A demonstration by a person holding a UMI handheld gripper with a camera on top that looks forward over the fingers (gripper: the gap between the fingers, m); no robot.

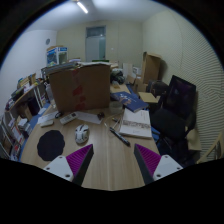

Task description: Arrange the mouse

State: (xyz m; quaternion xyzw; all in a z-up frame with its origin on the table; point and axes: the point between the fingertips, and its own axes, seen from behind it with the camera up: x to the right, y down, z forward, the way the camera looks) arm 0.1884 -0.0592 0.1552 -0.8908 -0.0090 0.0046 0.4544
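My tongs (113, 163) hang wide apart and hold nothing, raised above the near edge of the table (105, 165) and tilted down toward it. The mouse (81, 133) lies on the wood well ahead of the left finger, just beside the round dark mat (50, 145). I judge the main risk is coming in off-centre: one finger could nudge the mouse sideways so it skids instead of seating between the pads. The pen (119, 135) and books (135, 123) nearby could also catch my right finger.
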